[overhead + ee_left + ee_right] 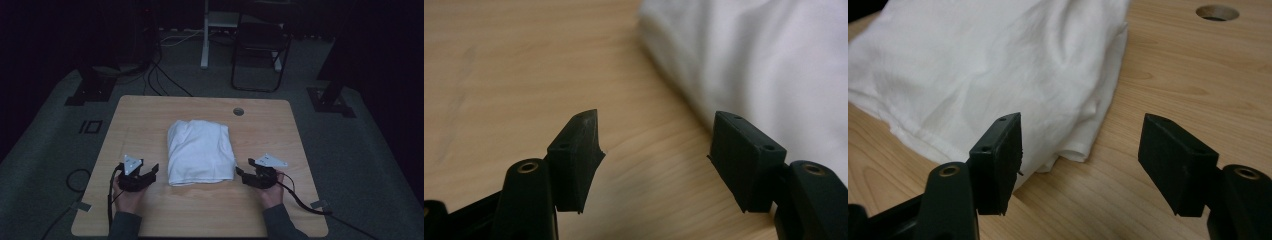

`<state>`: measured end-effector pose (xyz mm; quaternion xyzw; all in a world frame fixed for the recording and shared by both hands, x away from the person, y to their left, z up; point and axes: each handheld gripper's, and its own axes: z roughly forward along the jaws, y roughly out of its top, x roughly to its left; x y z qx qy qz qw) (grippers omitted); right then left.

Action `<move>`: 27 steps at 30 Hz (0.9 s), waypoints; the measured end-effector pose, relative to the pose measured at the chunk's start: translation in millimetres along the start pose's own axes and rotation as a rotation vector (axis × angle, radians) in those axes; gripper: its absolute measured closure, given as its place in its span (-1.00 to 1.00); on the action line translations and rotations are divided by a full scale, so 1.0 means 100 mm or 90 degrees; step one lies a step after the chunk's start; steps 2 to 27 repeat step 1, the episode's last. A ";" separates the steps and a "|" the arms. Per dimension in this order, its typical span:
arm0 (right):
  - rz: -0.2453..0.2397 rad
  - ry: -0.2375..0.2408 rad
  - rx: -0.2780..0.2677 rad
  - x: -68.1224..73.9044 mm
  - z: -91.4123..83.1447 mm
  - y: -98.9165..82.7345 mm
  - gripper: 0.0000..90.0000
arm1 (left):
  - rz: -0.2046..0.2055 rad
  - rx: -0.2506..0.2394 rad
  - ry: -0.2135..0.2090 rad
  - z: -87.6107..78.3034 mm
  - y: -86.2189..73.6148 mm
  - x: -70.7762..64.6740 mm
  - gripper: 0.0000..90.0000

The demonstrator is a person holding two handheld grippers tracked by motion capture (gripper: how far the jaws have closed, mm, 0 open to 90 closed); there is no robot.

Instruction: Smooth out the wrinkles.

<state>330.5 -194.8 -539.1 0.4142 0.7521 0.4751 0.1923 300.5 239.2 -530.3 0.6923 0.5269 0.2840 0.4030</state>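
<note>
A folded white cloth (200, 151) lies in the middle of the wooden table (150, 115). My left gripper (150, 172) rests just off the cloth's near left corner, jaws open with nothing between them. Its own view has bare wood between the jaws of the left gripper (656, 145), with the cloth (764, 65) at the upper right. My right gripper (243, 169) sits by the cloth's near right corner, also open and empty. In the right gripper view the jaws of the right gripper (1080, 145) stand apart before the cloth's layered folded edge (1083, 145), not touching it.
A round cable hole (238, 111) is in the table's far right part. A black chair (262, 42) and a white stand (205, 35) are on the floor beyond the table. Cables trail from both grippers over the near edge.
</note>
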 end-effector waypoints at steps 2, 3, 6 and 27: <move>0.009 0.003 -0.004 -0.02 -0.01 0.00 -0.25 | -0.006 0.000 0.007 -0.01 -0.02 0.04 -0.17; 0.009 0.003 -0.004 -0.02 -0.01 0.00 -0.25 | -0.006 0.000 0.007 -0.01 -0.02 0.04 -0.17; 0.009 0.003 -0.004 -0.02 -0.01 0.00 -0.25 | -0.006 0.000 0.007 -0.01 -0.02 0.04 -0.17; 0.009 0.003 -0.004 -0.02 -0.01 0.00 -0.25 | -0.006 0.000 0.007 -0.01 -0.02 0.04 -0.17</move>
